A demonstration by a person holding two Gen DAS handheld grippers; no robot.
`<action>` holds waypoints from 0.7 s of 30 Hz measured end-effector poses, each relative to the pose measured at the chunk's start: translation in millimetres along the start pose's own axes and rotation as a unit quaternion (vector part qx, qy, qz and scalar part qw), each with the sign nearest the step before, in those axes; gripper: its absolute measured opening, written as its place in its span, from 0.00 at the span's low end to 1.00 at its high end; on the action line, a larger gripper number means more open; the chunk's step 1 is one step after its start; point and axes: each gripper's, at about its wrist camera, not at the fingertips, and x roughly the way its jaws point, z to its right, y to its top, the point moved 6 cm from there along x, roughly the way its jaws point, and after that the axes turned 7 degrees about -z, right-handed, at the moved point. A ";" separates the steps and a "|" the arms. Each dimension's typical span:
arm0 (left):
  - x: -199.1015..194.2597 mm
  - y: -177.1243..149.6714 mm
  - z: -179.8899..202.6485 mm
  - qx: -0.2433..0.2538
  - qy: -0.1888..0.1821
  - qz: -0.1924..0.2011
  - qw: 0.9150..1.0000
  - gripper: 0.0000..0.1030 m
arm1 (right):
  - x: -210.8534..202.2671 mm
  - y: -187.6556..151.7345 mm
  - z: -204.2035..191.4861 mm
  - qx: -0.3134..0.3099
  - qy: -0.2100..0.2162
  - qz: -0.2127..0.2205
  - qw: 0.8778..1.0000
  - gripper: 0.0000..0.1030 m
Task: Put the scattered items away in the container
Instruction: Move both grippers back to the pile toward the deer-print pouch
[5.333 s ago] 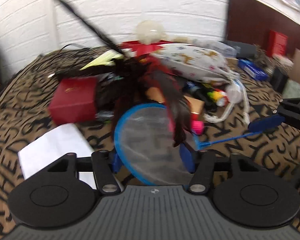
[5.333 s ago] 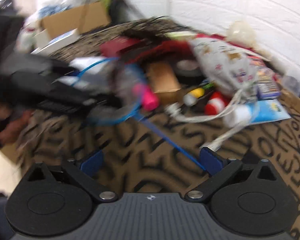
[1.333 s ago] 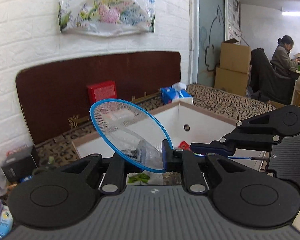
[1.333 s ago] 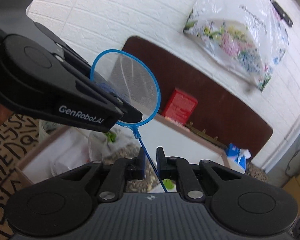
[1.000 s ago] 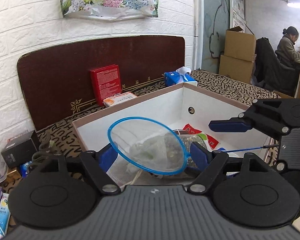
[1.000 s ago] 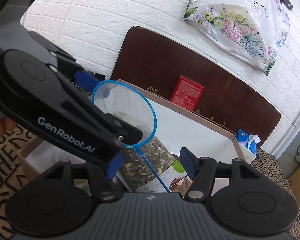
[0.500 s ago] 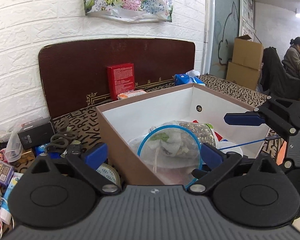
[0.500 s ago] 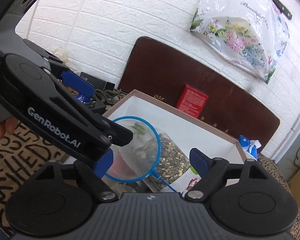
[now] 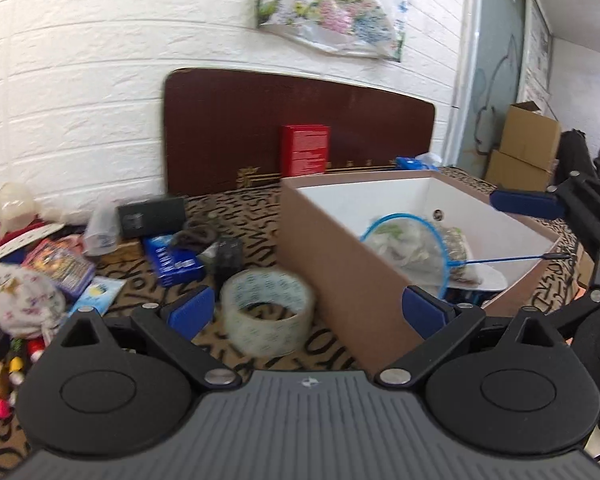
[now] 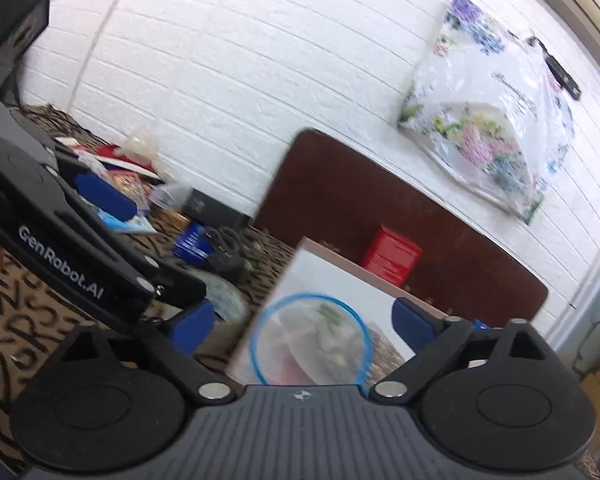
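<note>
My left gripper (image 9: 308,312) has its fingers wide apart with nothing between them. My right gripper (image 10: 304,330) is opening its fingers, and nothing is between them either. Just past my left fingers a roll of clear tape (image 9: 269,312) sits on the desk (image 9: 244,210), which has a brown cloth with black letters. Right beside the tape is the cardboard box (image 9: 352,276), brown outside and white inside. The blue net (image 9: 412,248) lies inside the box on top of some bags, and its thin blue handle (image 9: 512,258) points toward my right gripper. No fingers touch the net. To the left of the box lots of things are scattered on the desk: a blue pack (image 9: 172,260), a black box (image 9: 151,216), a card pack (image 9: 60,264) and a white cloth bag with stars (image 9: 20,300). Farther back a red box (image 9: 305,156) leans on a dark brown board (image 9: 228,136). Behind that is a white brick wall (image 9: 80,80) with a flowery bag (image 9: 332,12) hanging on it.
</note>
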 end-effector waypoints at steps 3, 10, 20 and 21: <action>-9.0 -9.6 -25.3 -0.021 0.021 -0.004 1.000 1.00 | 0.6 10.2 -26.6 -0.017 0.026 0.011 0.999 0.98; -23.8 -45.8 -86.8 -0.056 0.085 -0.032 0.994 0.99 | 20.2 21.8 -99.9 -0.019 0.109 0.016 0.994 0.98; -16.8 -18.7 -150.6 -0.041 0.182 -0.022 0.982 1.00 | 67.4 69.6 -179.6 -0.064 0.179 0.032 0.981 0.98; -16.5 -13.8 -158.0 -0.040 0.198 -0.018 0.979 1.00 | 73.9 76.3 -183.8 -0.064 0.182 0.033 0.981 0.98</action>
